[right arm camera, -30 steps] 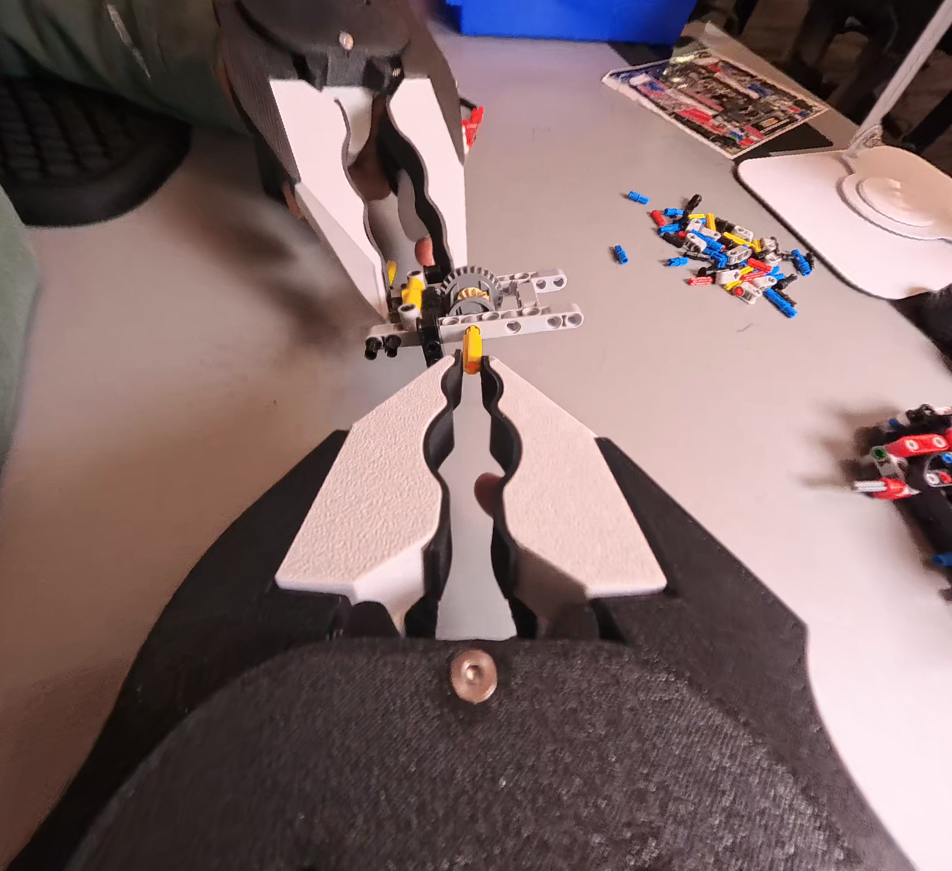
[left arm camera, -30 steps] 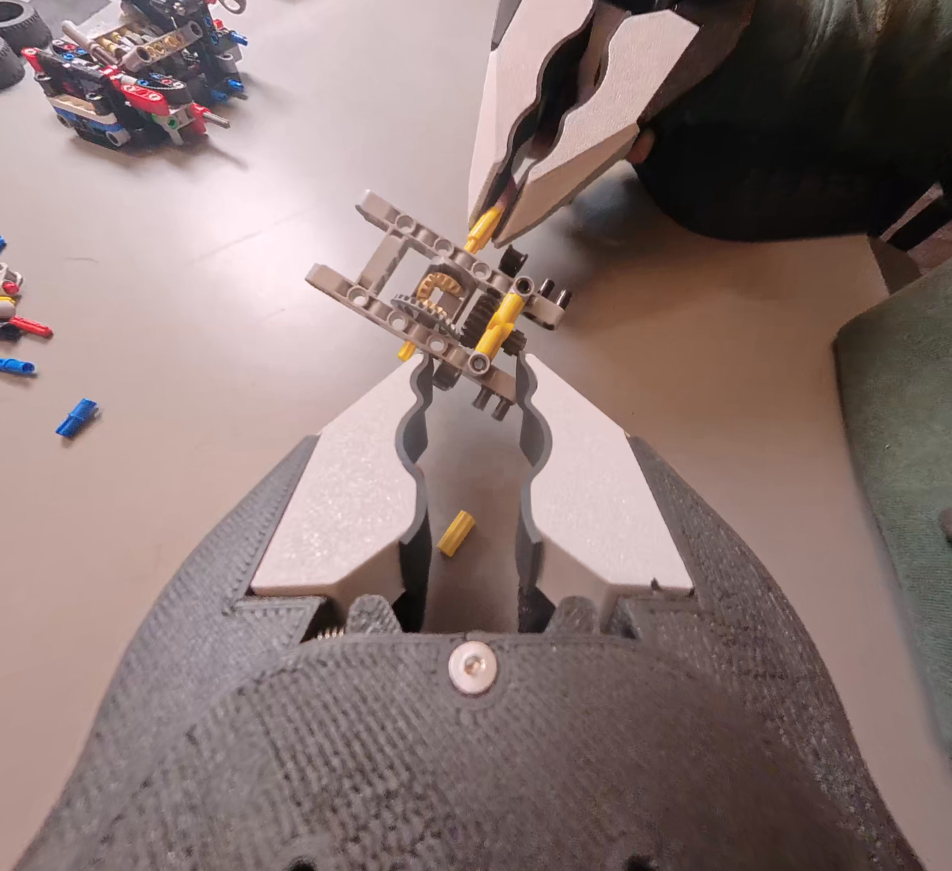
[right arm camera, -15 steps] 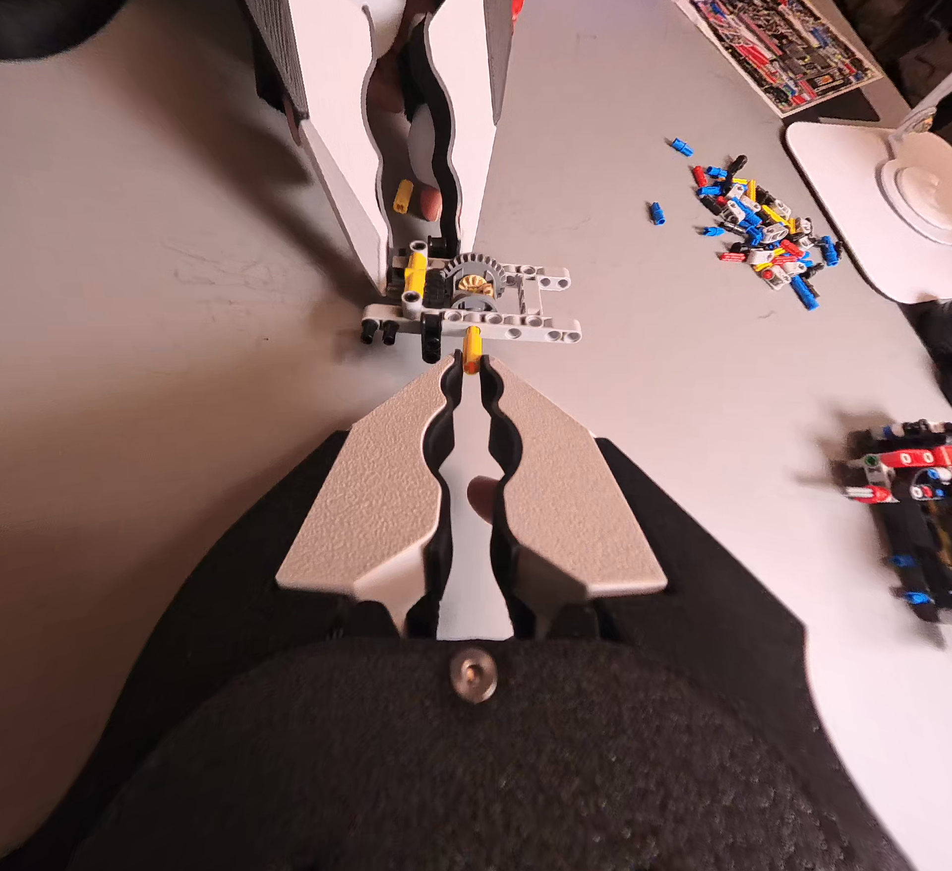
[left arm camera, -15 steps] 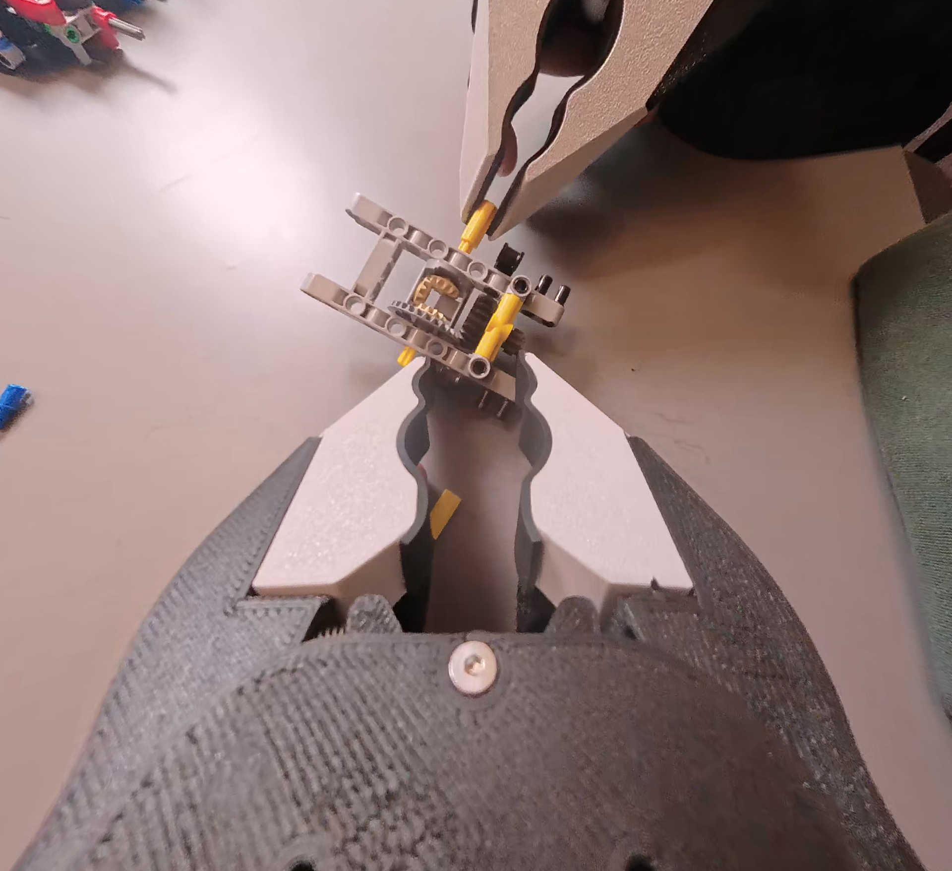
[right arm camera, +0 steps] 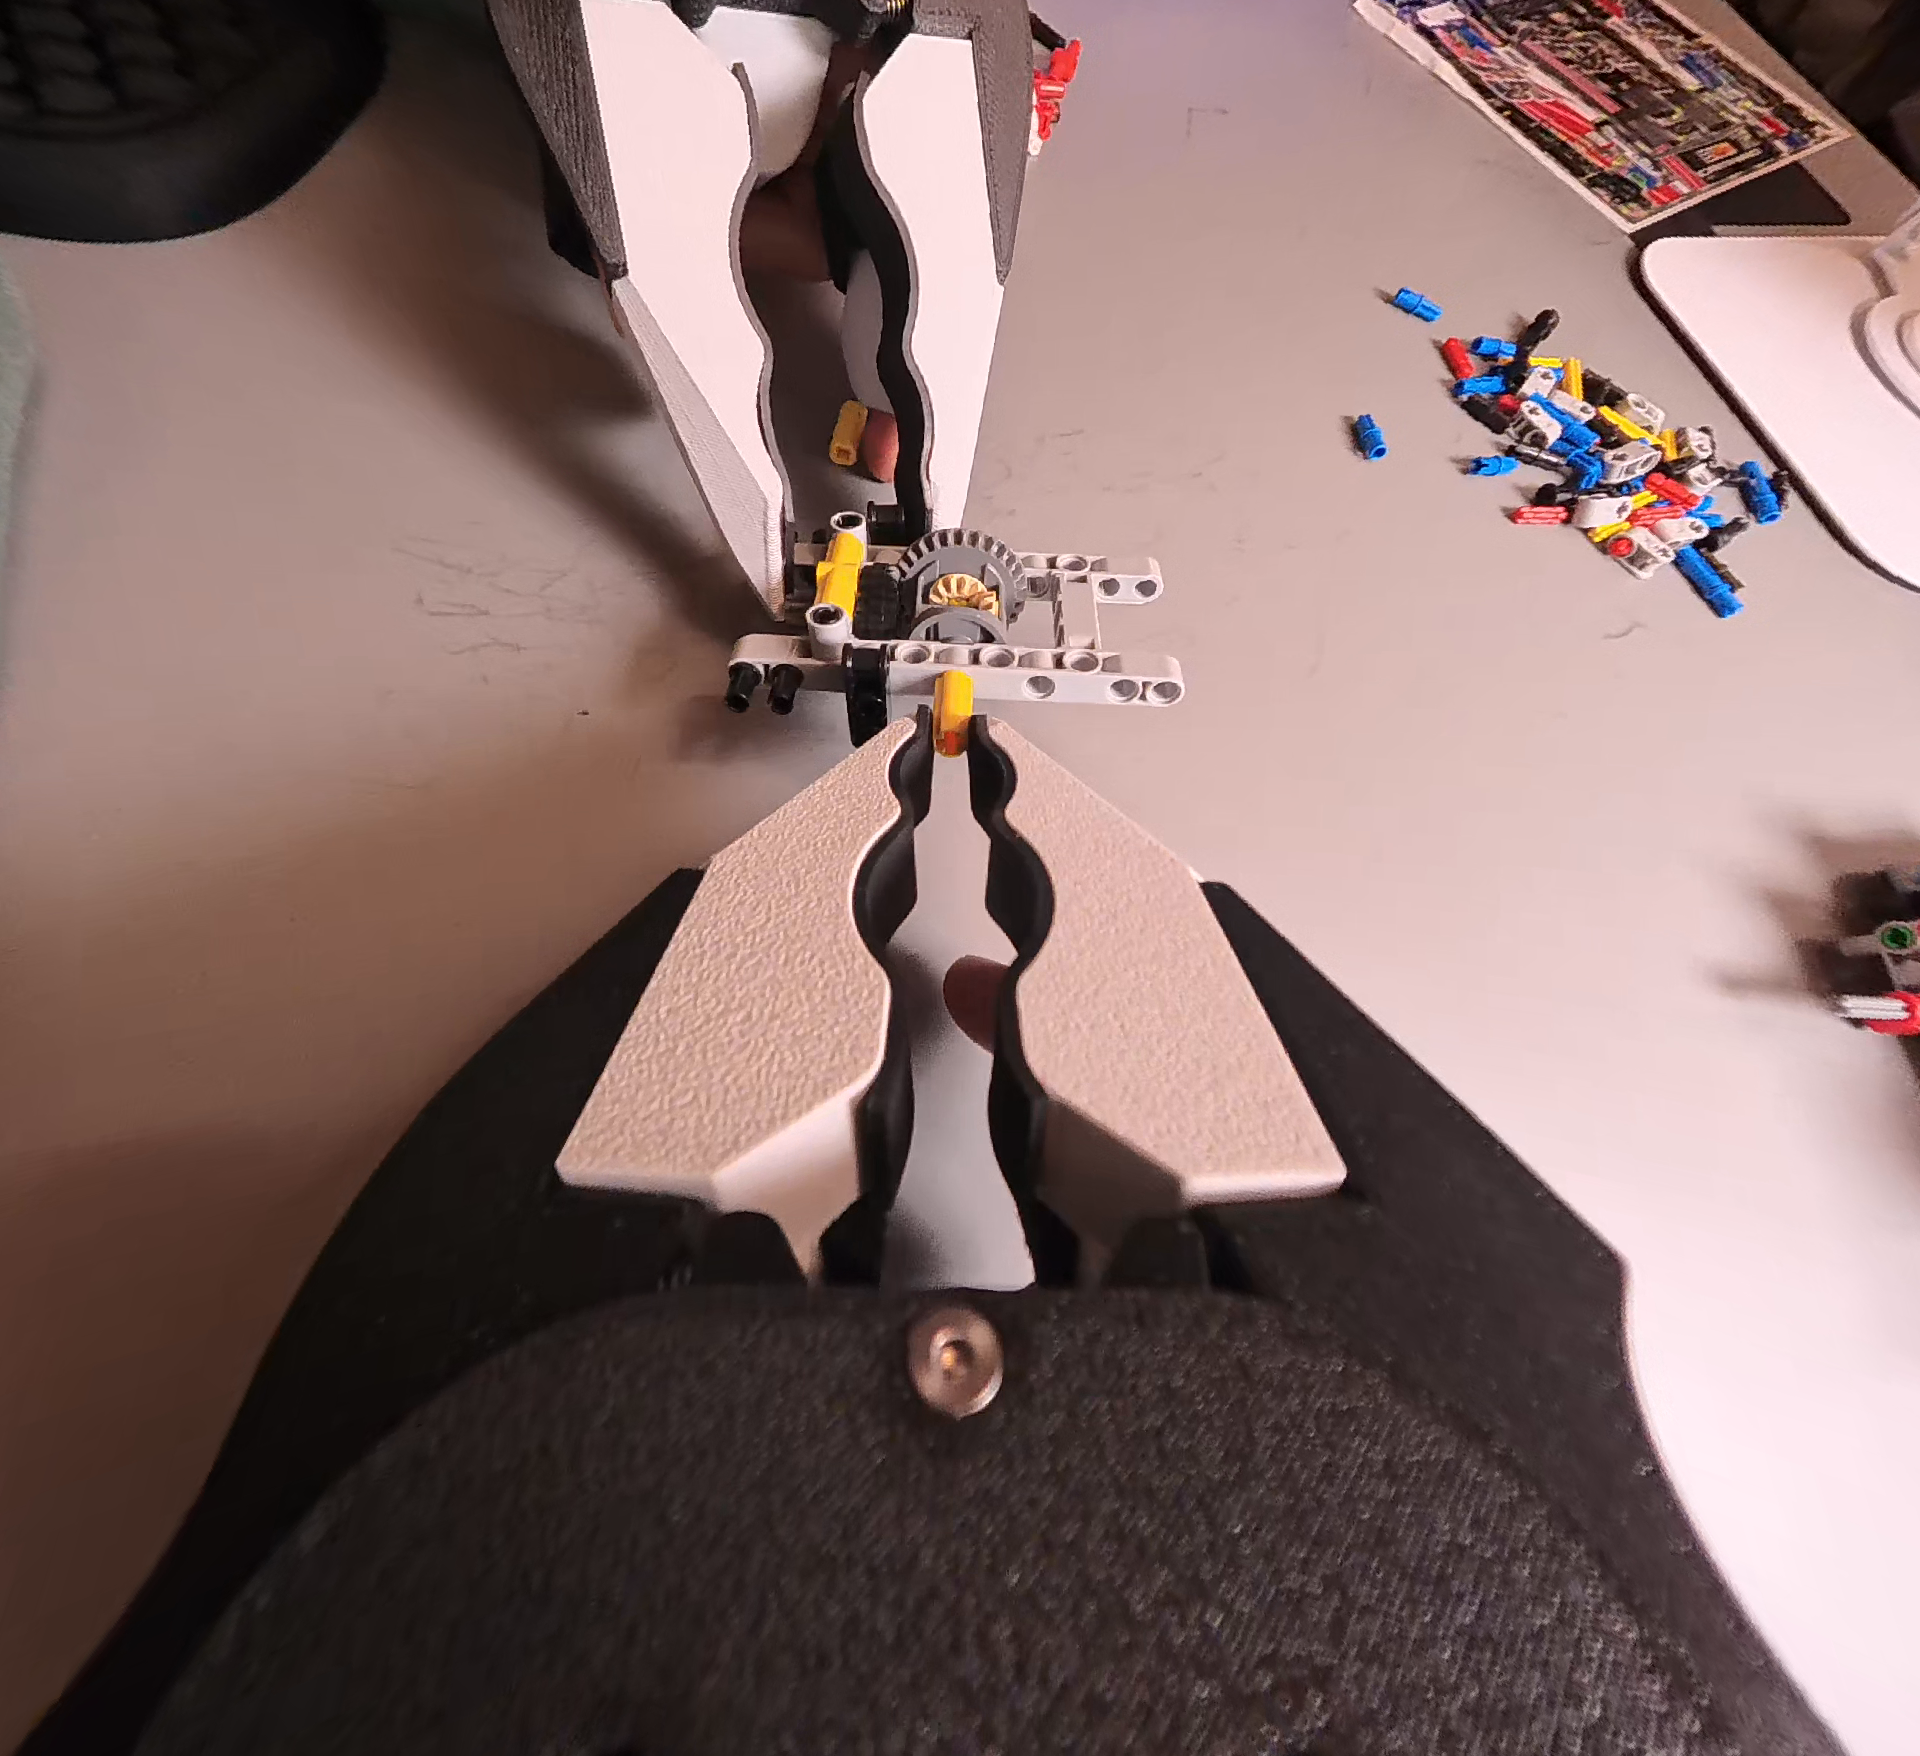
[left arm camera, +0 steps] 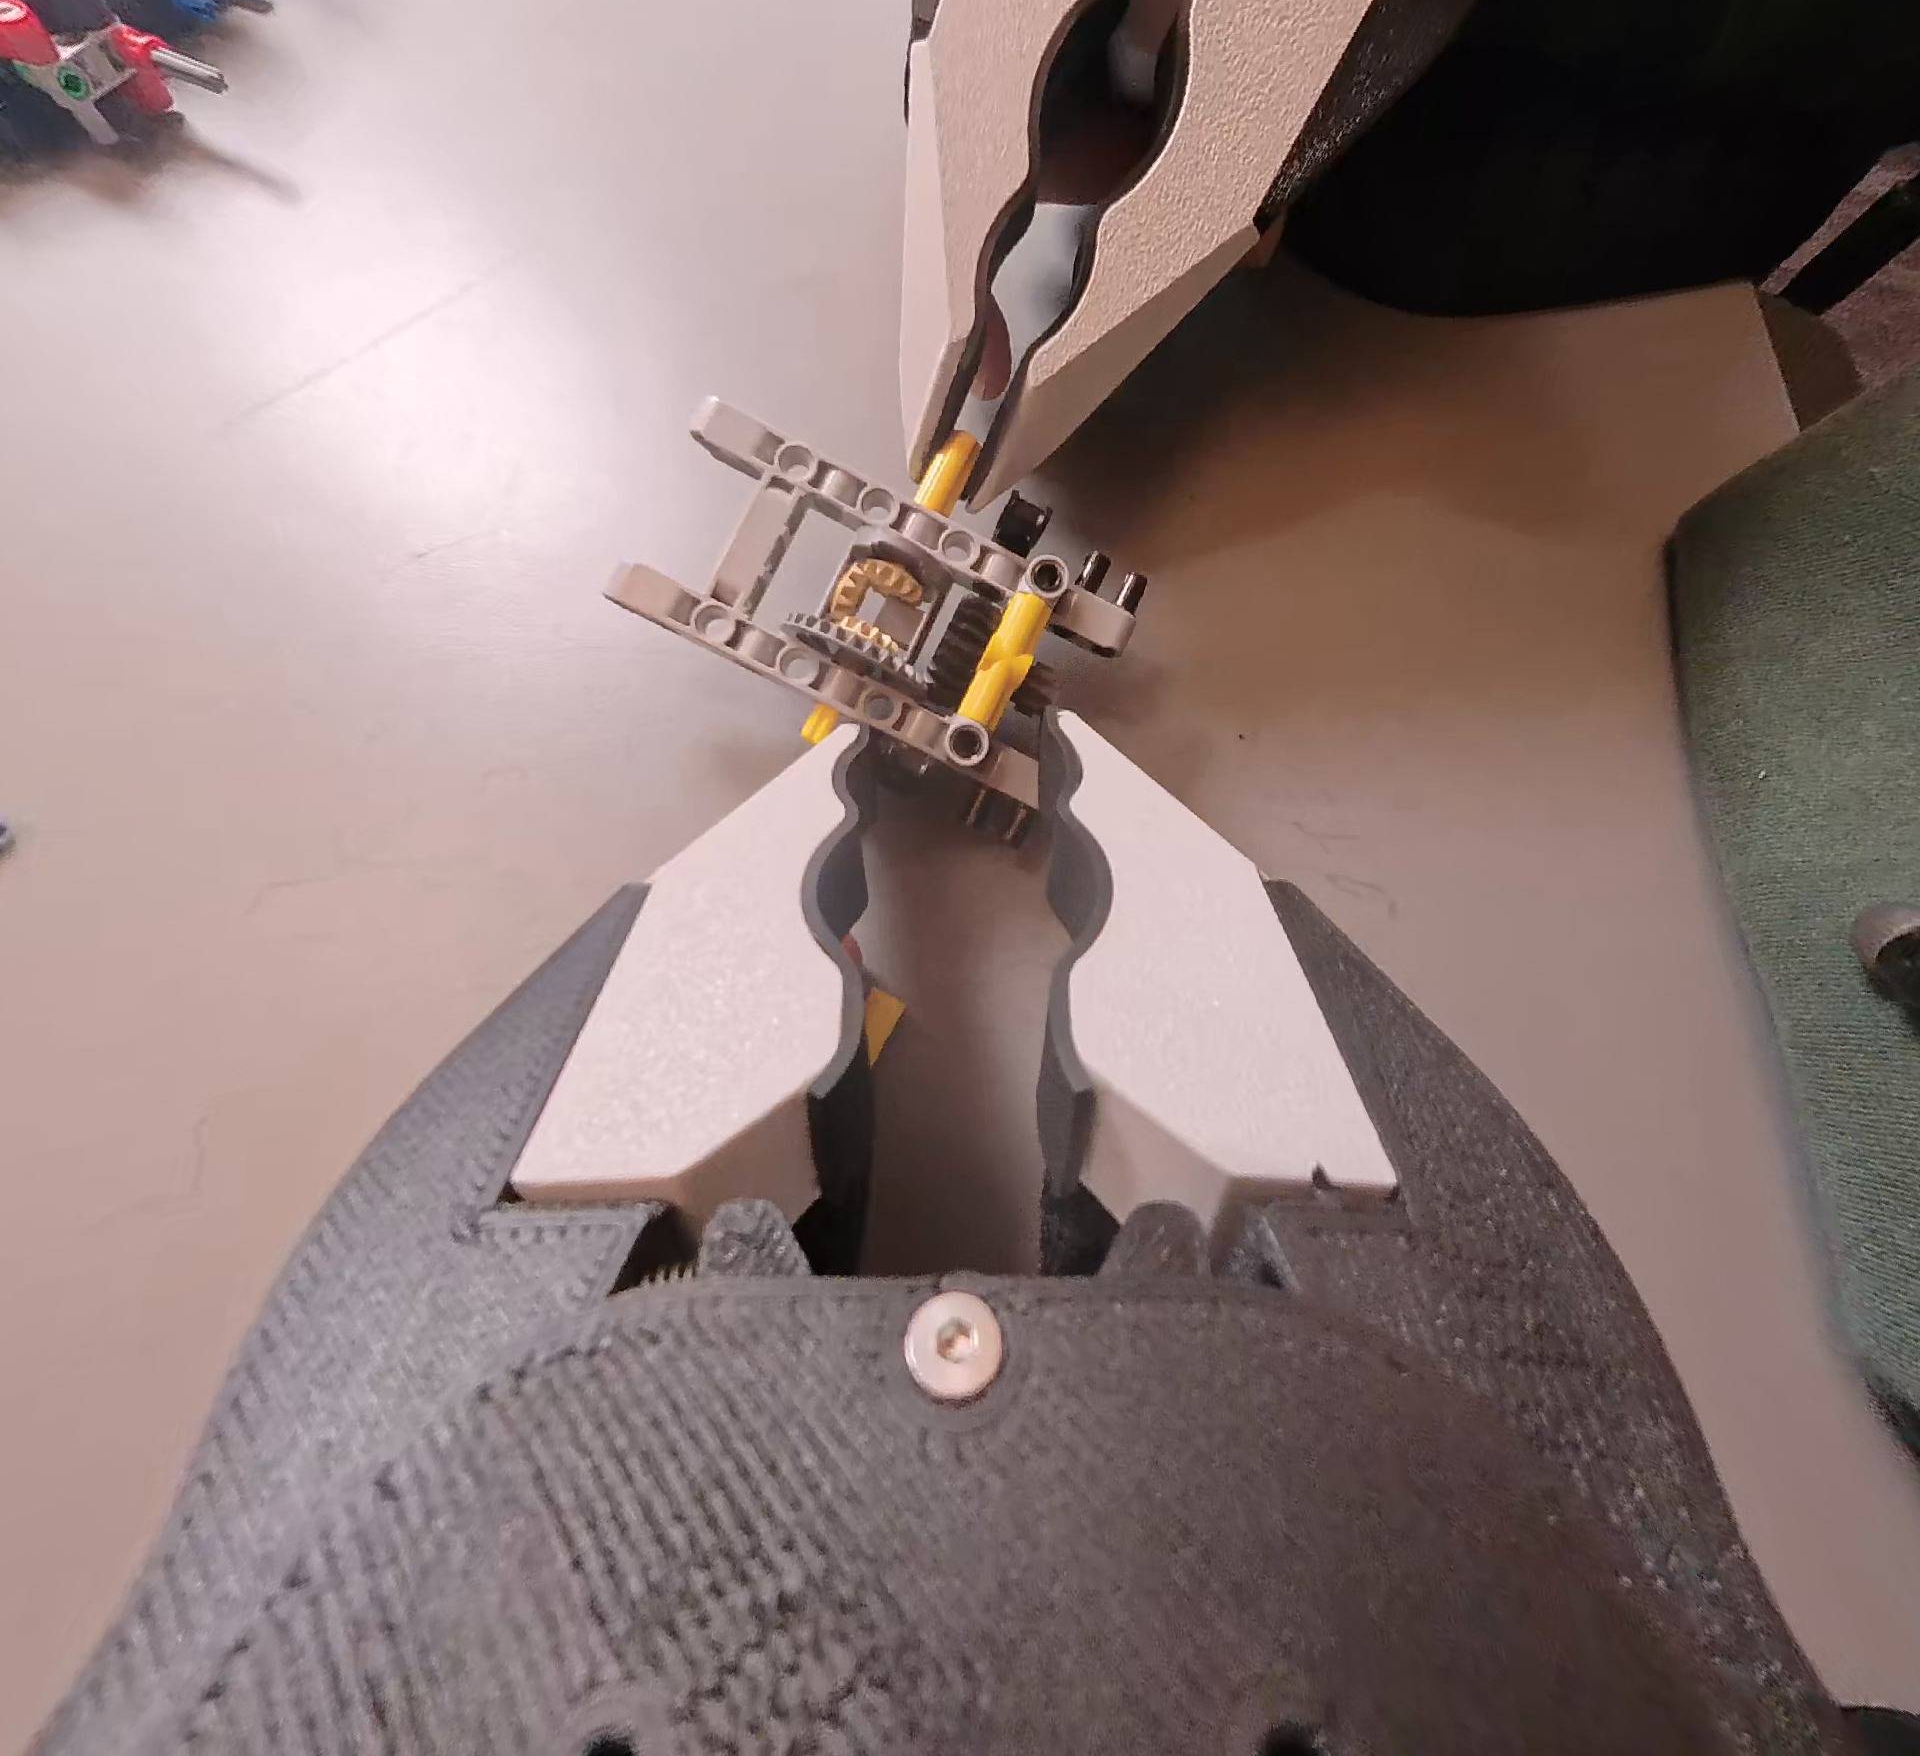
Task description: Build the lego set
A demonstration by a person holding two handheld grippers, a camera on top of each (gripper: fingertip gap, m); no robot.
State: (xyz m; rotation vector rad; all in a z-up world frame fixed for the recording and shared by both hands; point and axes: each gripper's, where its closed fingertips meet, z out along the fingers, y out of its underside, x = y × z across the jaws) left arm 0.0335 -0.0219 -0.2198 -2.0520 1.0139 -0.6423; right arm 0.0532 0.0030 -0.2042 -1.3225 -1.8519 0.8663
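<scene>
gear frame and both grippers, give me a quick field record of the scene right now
held piece: grey gear frame
left gripper: shut on the frame's end
right gripper: shut on yellow axle poking out of the frame's side
loose parts: small pile on the table
also there: instruction booklet

Illumination is even and moderately bright in both views. The table (left arm camera: 436, 272) carries a soft pale sheen at centre left of the left wrist view; the same surface (right arm camera: 1351, 771) reads cooler and brighter at right of the right wrist view. Soft shadows fall beneath the grey gear frame (right arm camera: 997, 657) and under both grippers. Wide-angle distortion bends the frame edges. The centre is sharp. The built model (left arm camera: 94, 33) at upper left and the frame margins show blur.
</scene>
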